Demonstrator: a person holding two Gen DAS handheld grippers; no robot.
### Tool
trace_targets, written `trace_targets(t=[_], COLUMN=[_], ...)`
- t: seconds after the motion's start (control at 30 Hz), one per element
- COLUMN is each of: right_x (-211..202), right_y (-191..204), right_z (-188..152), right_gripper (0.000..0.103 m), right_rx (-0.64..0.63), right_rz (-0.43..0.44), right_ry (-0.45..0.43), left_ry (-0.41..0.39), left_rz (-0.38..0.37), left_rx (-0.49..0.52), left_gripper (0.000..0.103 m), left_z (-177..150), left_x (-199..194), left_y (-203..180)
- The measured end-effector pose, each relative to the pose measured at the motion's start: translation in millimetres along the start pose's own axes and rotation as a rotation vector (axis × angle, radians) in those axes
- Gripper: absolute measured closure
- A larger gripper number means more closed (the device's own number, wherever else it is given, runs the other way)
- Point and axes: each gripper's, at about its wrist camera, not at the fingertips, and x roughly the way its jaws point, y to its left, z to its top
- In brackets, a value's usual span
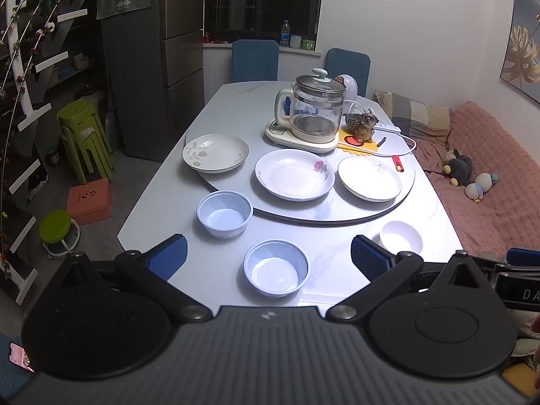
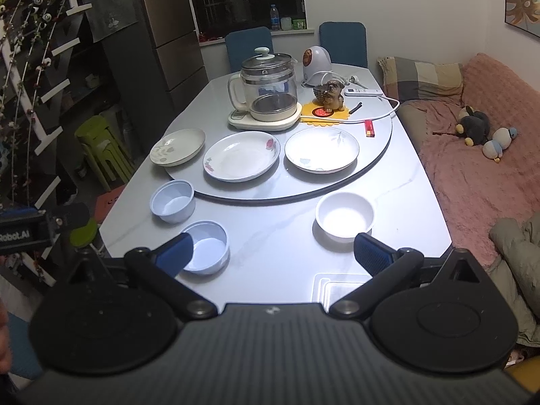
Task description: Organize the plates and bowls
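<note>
Three plates sit on the round turntable: a grey leaf plate at left, a rose plate in the middle, a white plate at right. On the table in front stand two blue bowls, one farther and one nearer, and a white bowl at right. My left gripper is open and empty, hovering over the nearer blue bowl. My right gripper is open and empty, between the nearer blue bowl and the white bowl.
A glass kettle, a dog figurine, a red lighter and a white cable sit on the turntable's far side. Blue chairs stand behind the table. A pink sofa runs along the right. Green stools stand at left.
</note>
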Motion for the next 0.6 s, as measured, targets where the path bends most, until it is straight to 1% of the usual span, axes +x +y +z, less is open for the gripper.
trace_targets(t=[0.23, 0.6], right_x=[0.6, 0.1], right_y=[0.5, 7.5], right_z=[-1.0, -2.8], right_gripper=[0.000, 0.000], right_rx=[0.003, -0.013], right_rz=[-0.001, -0.002], right_ry=[0.001, 0.000], left_ry=[-0.007, 0.002], left_rz=[0.004, 0.005], left_rx=[0.012, -0.003], left_gripper=[0.000, 0.000], left_z=[1.4, -1.8], left_x=[-1.0, -0.5], left_y=[1.7, 6.8])
